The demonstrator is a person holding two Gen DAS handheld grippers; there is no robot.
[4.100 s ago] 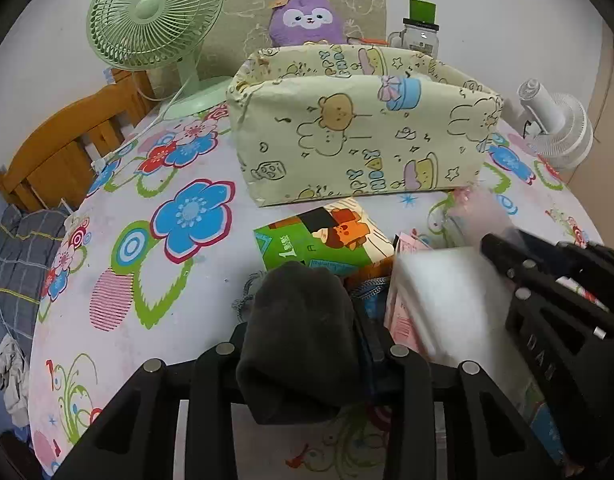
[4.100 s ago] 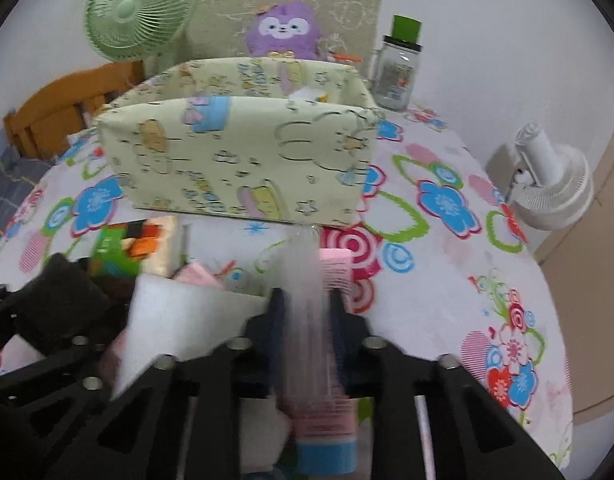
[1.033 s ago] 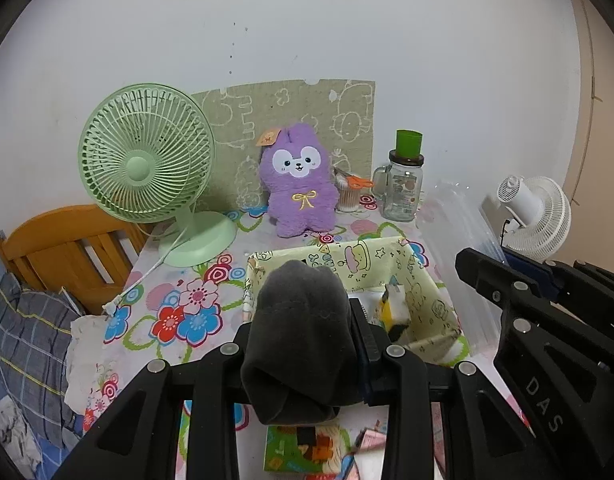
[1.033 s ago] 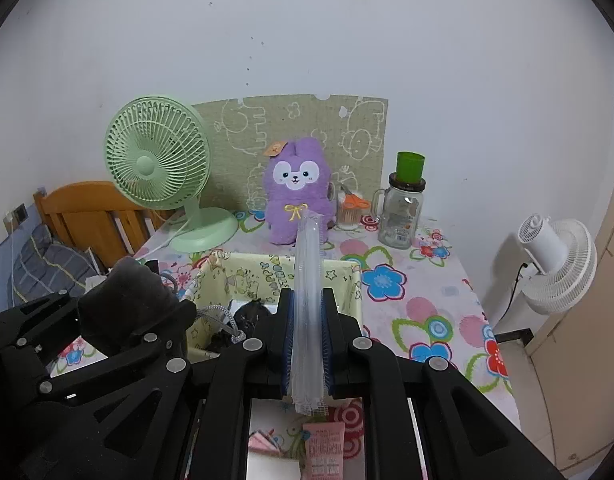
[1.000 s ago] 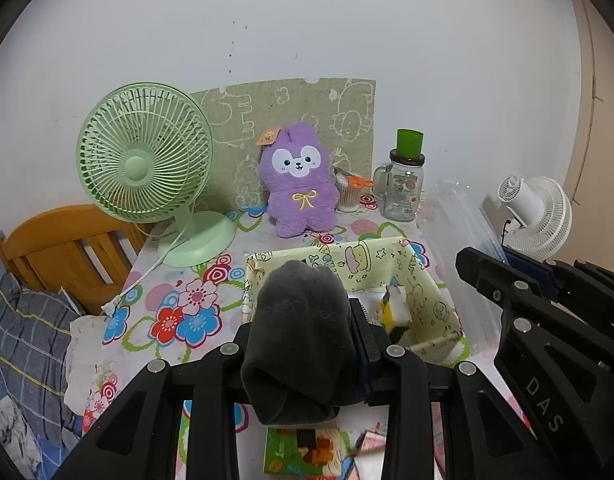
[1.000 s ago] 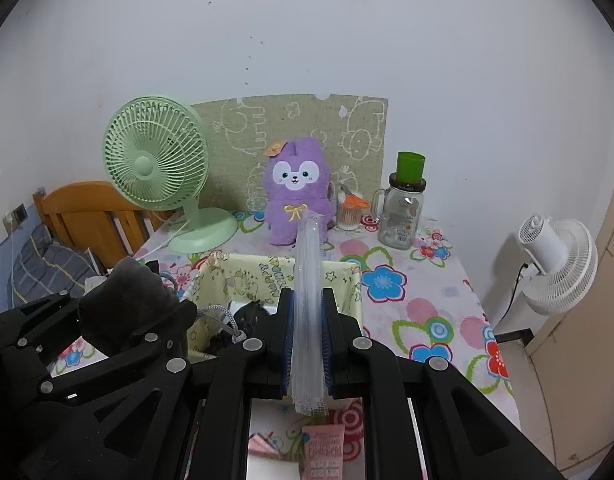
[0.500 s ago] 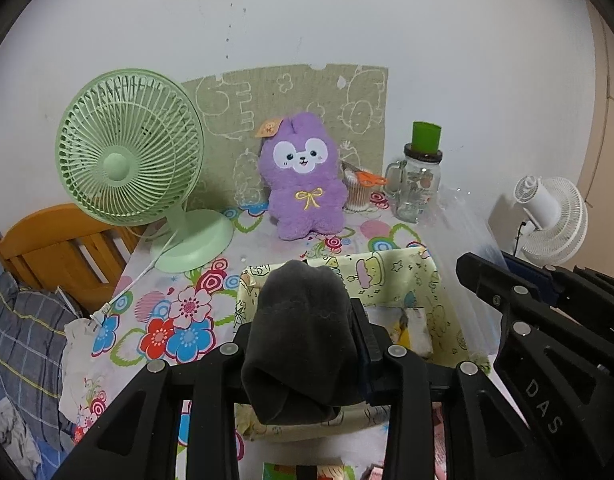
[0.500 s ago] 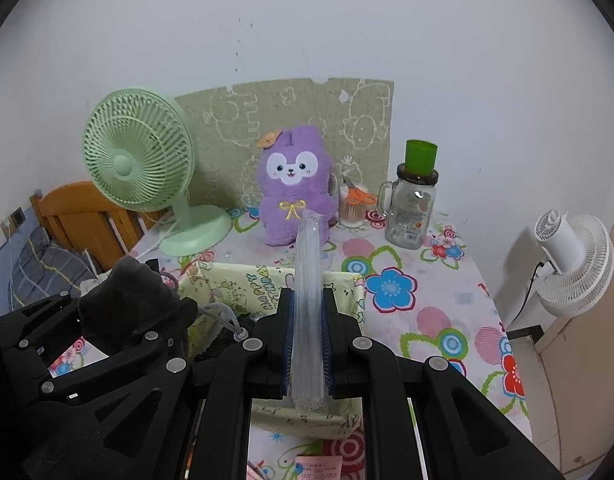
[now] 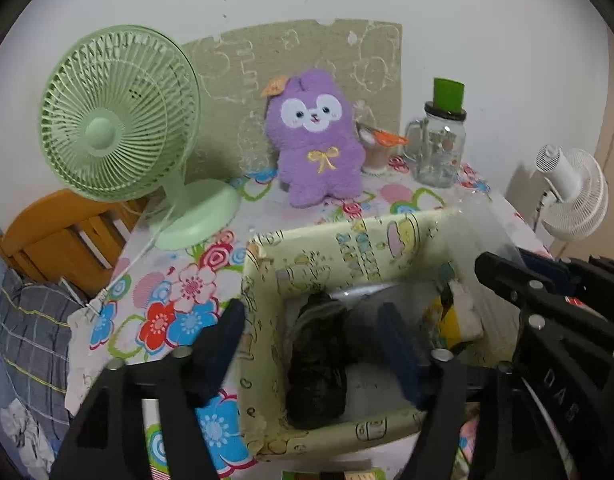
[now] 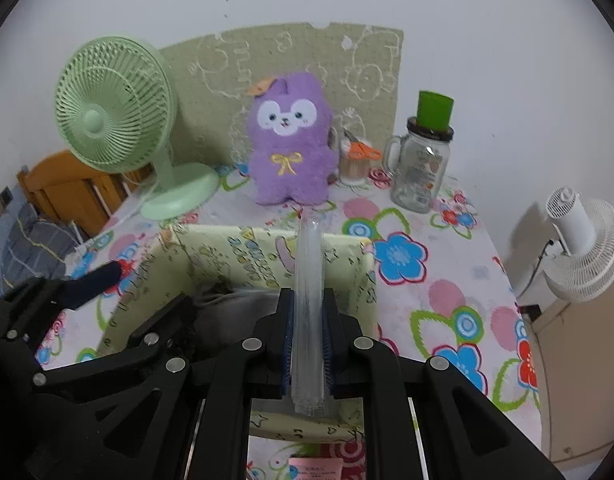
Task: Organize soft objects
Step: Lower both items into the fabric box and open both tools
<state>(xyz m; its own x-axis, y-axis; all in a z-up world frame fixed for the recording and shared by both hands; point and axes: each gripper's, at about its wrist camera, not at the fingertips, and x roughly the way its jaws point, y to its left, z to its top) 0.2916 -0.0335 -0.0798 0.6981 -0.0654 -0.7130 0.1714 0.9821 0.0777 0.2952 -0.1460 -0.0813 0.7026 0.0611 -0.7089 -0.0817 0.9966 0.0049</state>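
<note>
Over the yellow cartoon-print fabric bin [image 9: 347, 248] on the flower-patterned counter [image 10: 447, 280], I have both tongs angled down toward its open top. My left tongs [image 9: 311, 334] have just been opening: the jaws stand well apart with nothing pressed between the pads, and the dark grey sock [image 9: 317, 364] lies loose below them on the floor of the bin, along its left wall. In that view I can also see a yellow and white soft item [image 9: 453, 320] tucked against the bin's right wall, though I cannot tell what it is. My right tongs [image 10: 307, 320] are clamped tight on a folded clear plastic bag [image 10: 308, 280], which stands upright between the blue pads and pokes up past the fingertips, over the right part of the bin; the bag looks held above the bin rather than resting in it, but I cannot say whether its lower edge touches anything. From the right wrist view the left tongs sit just beside mine on the left, over the bin's interior. Behind the bin, a purple plush toy [image 10: 289, 140] sits upright against a green printed board [image 10: 287, 64], with a green desk fan [image 10: 115, 120] to its left and a glass mug jar with a green cap [image 10: 421, 160] to its right. A white fan [image 10: 583, 244] stands off the counter's right edge.
</note>
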